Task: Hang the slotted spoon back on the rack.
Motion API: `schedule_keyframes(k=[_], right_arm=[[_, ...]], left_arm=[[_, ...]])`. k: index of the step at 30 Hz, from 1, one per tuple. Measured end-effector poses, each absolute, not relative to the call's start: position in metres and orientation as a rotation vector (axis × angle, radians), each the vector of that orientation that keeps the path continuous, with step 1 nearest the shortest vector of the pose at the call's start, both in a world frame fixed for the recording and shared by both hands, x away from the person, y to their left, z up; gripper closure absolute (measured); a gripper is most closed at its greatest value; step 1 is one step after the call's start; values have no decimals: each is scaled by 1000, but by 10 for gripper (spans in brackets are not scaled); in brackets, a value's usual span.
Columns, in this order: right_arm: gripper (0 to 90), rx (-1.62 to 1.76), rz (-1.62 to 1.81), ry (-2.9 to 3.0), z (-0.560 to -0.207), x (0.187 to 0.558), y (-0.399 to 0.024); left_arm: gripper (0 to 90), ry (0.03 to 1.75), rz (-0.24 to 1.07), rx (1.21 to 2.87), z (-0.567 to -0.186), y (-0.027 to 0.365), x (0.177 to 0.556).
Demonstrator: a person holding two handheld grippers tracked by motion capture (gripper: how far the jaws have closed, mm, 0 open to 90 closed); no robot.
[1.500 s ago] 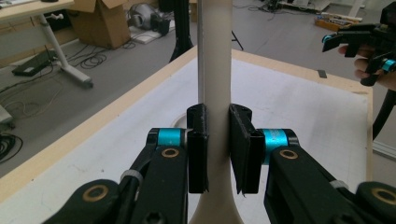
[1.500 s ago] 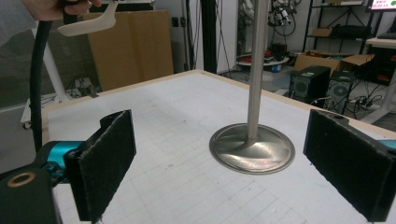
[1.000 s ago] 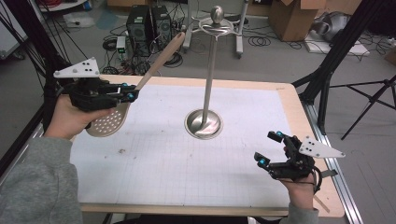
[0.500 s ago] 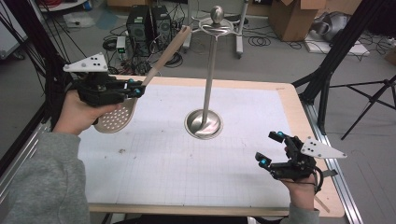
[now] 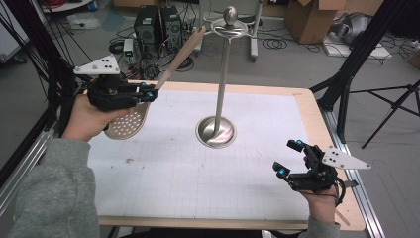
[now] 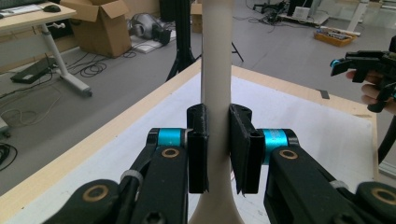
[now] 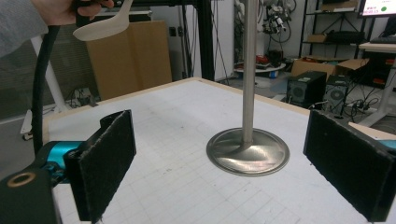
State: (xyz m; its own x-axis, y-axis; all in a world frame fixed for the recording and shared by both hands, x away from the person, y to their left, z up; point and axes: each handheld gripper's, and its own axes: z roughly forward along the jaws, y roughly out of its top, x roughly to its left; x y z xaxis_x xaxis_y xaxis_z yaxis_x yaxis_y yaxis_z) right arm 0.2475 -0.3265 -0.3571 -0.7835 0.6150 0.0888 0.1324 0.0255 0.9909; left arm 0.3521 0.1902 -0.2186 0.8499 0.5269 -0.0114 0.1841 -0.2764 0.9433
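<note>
- White gridded matting covers the table (image 5: 163, 183), which has a pale wooden rim; around it the room's floor holds computer towers, cables and cardboard boxes.
- A slotted spoon (image 5: 130, 120) with a perforated metal bowl and a long wooden handle is held off the mat at the table's far left, its handle slanting up toward the top of the metal stand (image 5: 216, 130).
- The left gripper (image 5: 144, 94) has its jaws clamped on the spoon's handle just above the bowl; the left gripper view shows the pale handle (image 6: 216, 84) pinched upright between both black pads, a detail too small to read from the high view.
- The left hand (image 5: 89, 118) wraps the gripper body from below, in a grey sleeve.
- The right gripper (image 5: 289, 157) hovers low near the table's right front corner, jaws spread wide and holding nothing; the right gripper view shows both pads well apart with the stand's round base (image 7: 247, 151) between them, farther off.
- That view also catches the spoon's bowl (image 7: 100, 25) from underneath, raised at upper left.
- The stand sits mid-table, its thin pole topped by a ring and ball.
</note>
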Motion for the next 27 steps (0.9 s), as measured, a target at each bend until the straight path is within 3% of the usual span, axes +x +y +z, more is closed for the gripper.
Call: schedule_keyframes(k=[27], right_arm=[[82,751,1851,1920,-354,245,-330]], left_arm=[[777,544,331,1841,-231,180,361]])
